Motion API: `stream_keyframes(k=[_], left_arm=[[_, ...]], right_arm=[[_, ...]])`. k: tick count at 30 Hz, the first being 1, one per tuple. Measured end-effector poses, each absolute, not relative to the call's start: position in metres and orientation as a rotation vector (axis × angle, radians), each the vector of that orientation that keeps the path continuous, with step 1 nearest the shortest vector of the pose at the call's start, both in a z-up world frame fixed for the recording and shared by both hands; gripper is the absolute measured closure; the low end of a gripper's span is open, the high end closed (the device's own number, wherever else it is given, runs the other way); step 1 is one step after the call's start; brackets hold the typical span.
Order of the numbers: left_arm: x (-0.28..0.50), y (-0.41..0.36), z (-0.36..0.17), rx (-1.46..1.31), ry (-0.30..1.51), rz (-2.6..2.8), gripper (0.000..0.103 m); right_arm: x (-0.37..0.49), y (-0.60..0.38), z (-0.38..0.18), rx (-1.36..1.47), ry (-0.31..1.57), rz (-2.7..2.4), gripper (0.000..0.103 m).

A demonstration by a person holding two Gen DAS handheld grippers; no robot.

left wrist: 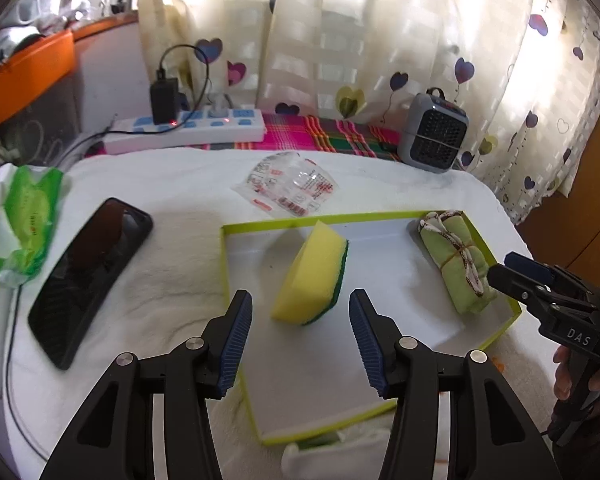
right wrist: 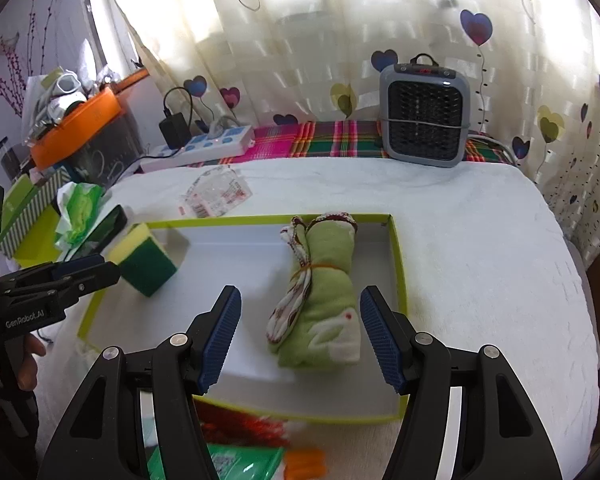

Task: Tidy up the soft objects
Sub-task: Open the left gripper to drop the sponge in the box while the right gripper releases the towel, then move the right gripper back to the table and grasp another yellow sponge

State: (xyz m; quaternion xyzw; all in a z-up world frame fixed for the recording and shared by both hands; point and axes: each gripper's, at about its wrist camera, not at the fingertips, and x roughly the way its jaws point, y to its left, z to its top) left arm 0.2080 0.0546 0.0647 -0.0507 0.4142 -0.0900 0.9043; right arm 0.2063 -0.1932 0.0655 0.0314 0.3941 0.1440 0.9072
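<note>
Both grippers hang over the shallow green-rimmed box (left wrist: 500, 332) that sits on the white towel (left wrist: 168, 272) covering the worktop. The left gripper (left wrist: 300, 340) has its jaws spread wide with nothing between the blue pads; the yellow sponge (left wrist: 310, 272) with its dark green scouring side stands tilted on the box floor just beyond the fingertips, in line with the gap, not touched by either finger. The right gripper (right wrist: 300, 336) is likewise spread apart and holds nothing. The rolled green cloth (right wrist: 324, 300), tied round the middle with a band and a patterned strip, lies lengthwise on the box floor along the right wall, its near end reaching between the two pads but clear of both.

From the left camera the right gripper's tip sits close to the roll's near end, by the box's right rim. Outside the box, on the towel, lie a dark phone (left wrist: 88, 276), a green wipes packet (left wrist: 24, 220) and a crumpled clear wrapper (left wrist: 292, 188). A small grey heater (right wrist: 424, 116) and a power strip (left wrist: 188, 130) stand at the back by the curtain.
</note>
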Motion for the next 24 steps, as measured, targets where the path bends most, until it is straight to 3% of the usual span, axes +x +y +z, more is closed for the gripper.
stream_keyframes(k=[24], left_arm=[[0.107,0.080,0.066,-0.202,0.810,-0.195,0.054]], right_arm=[[0.095,-0.180,0.059,0.132,0.786,0.395,0.040]])
